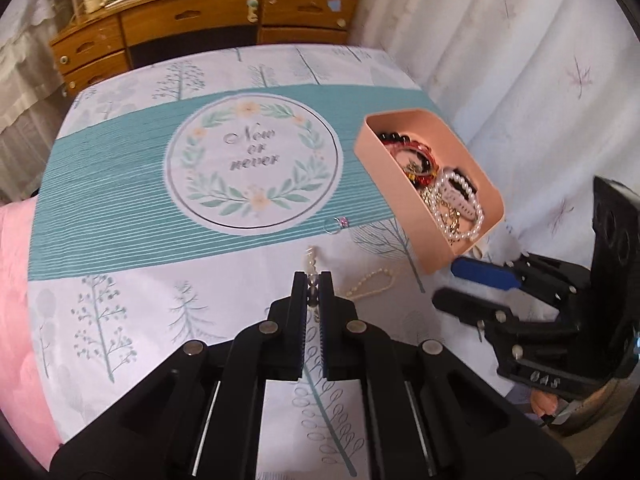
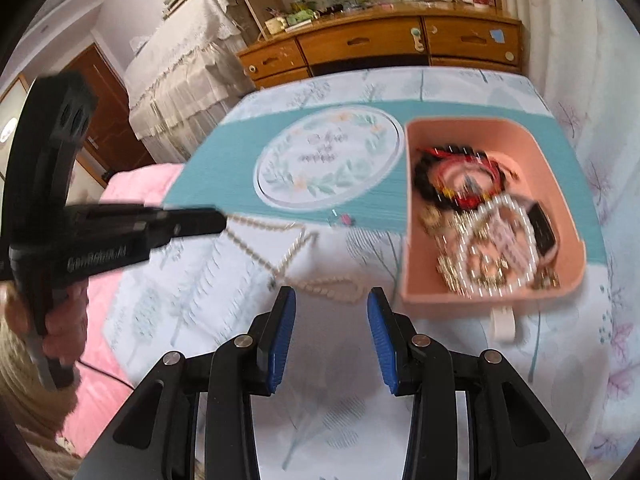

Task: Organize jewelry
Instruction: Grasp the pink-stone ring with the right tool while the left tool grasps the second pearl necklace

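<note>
My left claw (image 1: 314, 280) pinches the pearl necklace (image 2: 288, 250), pink box (image 1: 400, 200) lying far-right of it (right claw (image 2: 331, 300) spread, empty).

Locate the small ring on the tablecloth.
In the left wrist view the ring lies loose on the tablecloth, between the printed wreath circle and the pink box.

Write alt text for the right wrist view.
The left gripper lifts a pearl necklace off the tablecloth, beside a pink box of jewelry. The right gripper hangs open and empty in front.
</note>
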Tool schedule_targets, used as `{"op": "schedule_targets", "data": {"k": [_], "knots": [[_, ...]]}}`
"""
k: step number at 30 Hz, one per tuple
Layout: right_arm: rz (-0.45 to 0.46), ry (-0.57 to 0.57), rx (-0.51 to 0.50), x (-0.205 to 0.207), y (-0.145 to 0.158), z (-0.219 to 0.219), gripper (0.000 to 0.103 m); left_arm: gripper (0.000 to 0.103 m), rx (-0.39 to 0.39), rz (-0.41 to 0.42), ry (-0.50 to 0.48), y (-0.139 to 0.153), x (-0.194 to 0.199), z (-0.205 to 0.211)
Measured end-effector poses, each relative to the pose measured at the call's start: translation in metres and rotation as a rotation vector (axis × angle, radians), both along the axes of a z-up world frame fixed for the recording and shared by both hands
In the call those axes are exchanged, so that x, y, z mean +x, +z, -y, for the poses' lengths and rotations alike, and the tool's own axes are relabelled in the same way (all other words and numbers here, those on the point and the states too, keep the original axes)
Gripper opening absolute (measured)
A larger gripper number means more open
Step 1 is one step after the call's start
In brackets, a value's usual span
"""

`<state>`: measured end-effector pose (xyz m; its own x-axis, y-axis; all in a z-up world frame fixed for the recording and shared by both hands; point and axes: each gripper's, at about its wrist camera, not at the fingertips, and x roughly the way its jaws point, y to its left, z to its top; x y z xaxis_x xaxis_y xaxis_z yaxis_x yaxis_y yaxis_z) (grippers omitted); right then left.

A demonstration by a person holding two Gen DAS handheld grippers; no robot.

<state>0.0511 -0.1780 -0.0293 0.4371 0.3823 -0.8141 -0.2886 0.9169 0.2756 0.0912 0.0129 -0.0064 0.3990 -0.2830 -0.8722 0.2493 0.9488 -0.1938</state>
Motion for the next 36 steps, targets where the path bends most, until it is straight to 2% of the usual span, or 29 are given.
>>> {"op": "schedule_targets", "data": {"k": [5, 8, 10, 13, 16, 18, 25, 36], "knots": [[0.008, -0.010, 0.035, 0.033, 0.009, -0.013, 0.038, 0.003, -0.003, 0.016, 0.032, 0.008, -0.005, -0.012], [-0.021, -0.021, 0.027, 0.059, 0.006, -0.023, 0.038, 0.003, -0.009, 0.006, 0.052, 0.006, -0.005, -0.018], [-0.054, -0.025, 0.005, 0.078, -0.002, -0.031, 0.038, 0.003, -0.018, -0.006, 0.064, 0.003, -0.004, -0.021], [-0.119, -0.031, -0.006, 0.098, -0.018, -0.038, 0.031, 0.003, -0.031, -0.013, 0.075, -0.001, -0.003, -0.024], [-0.170, -0.056, -0.034, 0.112, -0.034, -0.040, 0.030, 0.003, -0.040, -0.018, 0.082, -0.004, -0.002, -0.027], [-0.198, -0.066, -0.054, 0.117, -0.042, -0.041, 0.027, 0.003, -0.042, -0.019, 0.084, -0.006, -0.001, -0.029], [-0.188, -0.064, -0.104, 0.120, -0.049, -0.049, 0.023, 0.003, -0.049, -0.029, 0.081, -0.010, 0.003, -0.030], [-0.219, -0.067, -0.172, 0.129, -0.065, -0.059, 0.009, 0.003, -0.064, -0.039, 0.090, -0.012, 0.007, -0.034]]}}
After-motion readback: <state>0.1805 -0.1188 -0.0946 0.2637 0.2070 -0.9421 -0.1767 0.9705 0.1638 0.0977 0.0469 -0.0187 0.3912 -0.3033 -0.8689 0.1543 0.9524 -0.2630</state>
